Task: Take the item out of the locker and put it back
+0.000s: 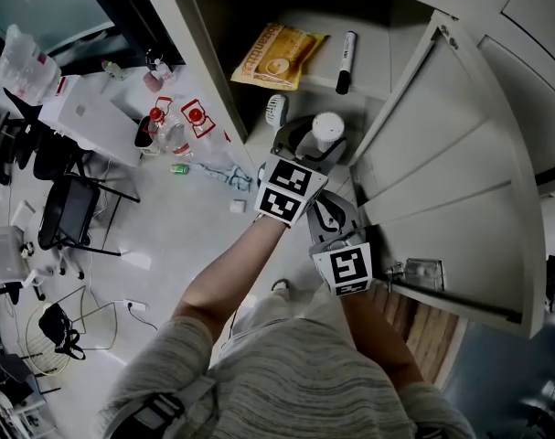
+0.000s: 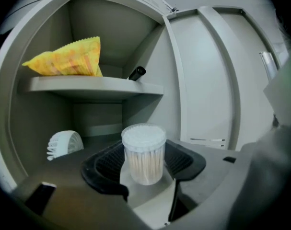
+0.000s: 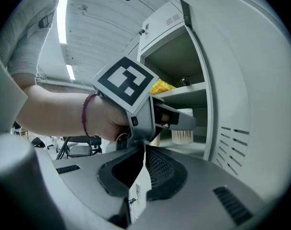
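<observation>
Swab jar (image 2: pixel 143 147) upright between jaws of left gripper (image 2: pixel 145 163), at locker (image 2: pixel 20 128) opening

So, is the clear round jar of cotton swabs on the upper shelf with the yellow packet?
No, the clear jar is held by the left gripper, below that shelf.

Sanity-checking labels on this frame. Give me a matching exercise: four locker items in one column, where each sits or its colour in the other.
Items:
1. snack bag
2. marker
3. cotton swab jar
4. white ribbed object

Place or colour:
A. between the jaws of the left gripper
B. lower compartment, left side
C. upper shelf, yellow
D. upper shelf, black

Pairs: 1-C, 2-D, 3-A, 4-B
</observation>
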{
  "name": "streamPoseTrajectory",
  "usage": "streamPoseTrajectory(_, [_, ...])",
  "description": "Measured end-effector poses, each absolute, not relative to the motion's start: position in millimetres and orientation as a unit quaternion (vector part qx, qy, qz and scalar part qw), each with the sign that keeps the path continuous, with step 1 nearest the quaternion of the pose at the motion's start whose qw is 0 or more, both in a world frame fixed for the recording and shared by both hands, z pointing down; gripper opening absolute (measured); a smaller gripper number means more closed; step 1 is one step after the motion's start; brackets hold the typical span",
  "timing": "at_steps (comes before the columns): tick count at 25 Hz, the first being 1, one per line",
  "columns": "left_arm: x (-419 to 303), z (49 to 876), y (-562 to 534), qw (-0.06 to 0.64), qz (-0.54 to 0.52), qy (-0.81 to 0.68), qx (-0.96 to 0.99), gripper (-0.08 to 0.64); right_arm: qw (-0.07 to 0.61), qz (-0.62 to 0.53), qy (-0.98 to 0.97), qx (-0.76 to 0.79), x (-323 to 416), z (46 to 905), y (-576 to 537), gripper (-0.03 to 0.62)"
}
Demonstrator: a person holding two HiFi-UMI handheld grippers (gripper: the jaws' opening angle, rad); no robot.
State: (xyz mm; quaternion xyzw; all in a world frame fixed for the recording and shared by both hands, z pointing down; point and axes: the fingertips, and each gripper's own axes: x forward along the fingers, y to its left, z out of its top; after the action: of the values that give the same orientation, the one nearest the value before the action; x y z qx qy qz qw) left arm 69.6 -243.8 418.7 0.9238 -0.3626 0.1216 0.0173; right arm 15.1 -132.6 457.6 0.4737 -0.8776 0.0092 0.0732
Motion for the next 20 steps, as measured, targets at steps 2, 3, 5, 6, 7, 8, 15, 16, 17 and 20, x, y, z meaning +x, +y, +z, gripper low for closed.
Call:
streamPoseTrajectory(2, [72.3,426.7,-247.2,0.02,0.129,-0.362,0.923,0.262,0.074,0.01,-0.878,0.473,15.4,457.8,-132.4,0.026])
streamPoseTrajectory(3, [73.0,430.1,-248.7,0.021,0.132,-0.361,0.923,0.262,0.076,0.011,-0.878,0.472,15.6,458.4,-132.3,0.026])
streamPoseTrajectory(5, [74.1,435.9,-250.8,0.023,0.138,-0.356,0.924,0.262,0.077,0.015,-0.878,0.473,16.2,460.2,-131.5,0.027])
streamPoseTrajectory(6, [74.6,438.4,-251.6,0.023,0.141,-0.352,0.925,0.262,0.076,0.019,-0.877,0.474,16.7,461.2,-130.8,0.026])
streamPoseTrajectory(7, [74.9,440.8,-252.3,0.023,0.144,-0.349,0.926,0.262,0.074,0.022,-0.876,0.475,17.2,462.2,-129.8,0.026])
streamPoseTrajectory(8, [75.0,443.2,-253.1,0.024,0.147,-0.347,0.926,0.262,0.074,0.024,-0.876,0.476,17.6,463.5,-128.8,0.026])
streamPoseTrajectory(15, [76.2,461.2,-260.2,0.028,0.159,-0.342,0.926,0.262,0.076,0.041,-0.873,0.481,19.5,474.9,-122.3,0.026])
streamPoseTrajectory(16, [76.6,463.8,-261.1,0.028,0.161,-0.342,0.925,0.262,0.076,0.042,-0.872,0.482,20.1,476.1,-121.8,0.026])
streamPoseTrajectory(17, [76.9,466.6,-262.0,0.029,0.163,-0.341,0.925,0.262,0.076,0.043,-0.872,0.483,20.7,477.1,-121.5,0.026])
streamPoseTrajectory(20, [75.8,475.9,-263.6,0.03,0.171,-0.342,0.924,0.262,0.076,0.047,-0.871,0.483,21.4,477.1,-120.9,0.026])
